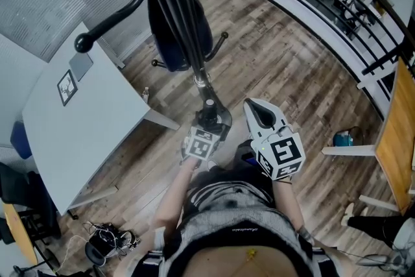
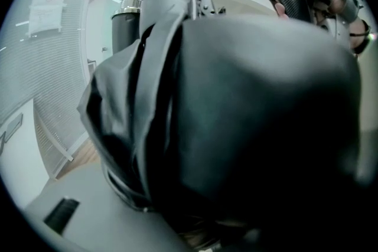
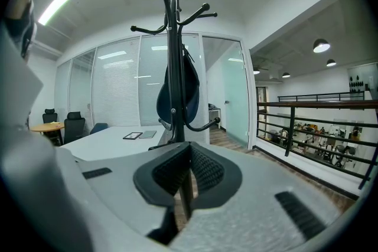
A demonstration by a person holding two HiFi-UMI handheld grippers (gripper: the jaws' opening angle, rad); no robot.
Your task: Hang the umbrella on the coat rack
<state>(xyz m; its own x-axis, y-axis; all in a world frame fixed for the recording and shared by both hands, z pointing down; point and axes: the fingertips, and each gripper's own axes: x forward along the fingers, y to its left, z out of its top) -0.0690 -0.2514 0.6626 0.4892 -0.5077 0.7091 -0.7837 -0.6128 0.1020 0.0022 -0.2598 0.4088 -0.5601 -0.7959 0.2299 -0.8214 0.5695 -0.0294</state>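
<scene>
well, left gripper (image 1: 210, 120) grip unclear behind umbrella (image 2: 147, 103) fabric; right gripper (image 3: 188, 150) pressed together, empty.

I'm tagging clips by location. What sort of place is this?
Likely an office: glass-walled rooms with blinds, a white desk with office chairs, and a black balcony railing.

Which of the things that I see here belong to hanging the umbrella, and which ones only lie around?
Belong to the job:
- umbrella, dark blue, against the rack's pole
- coat rack

Only lying about:
- white table
- flat black-framed item on it
- bundle of cables on the floor
- office chairs
</scene>
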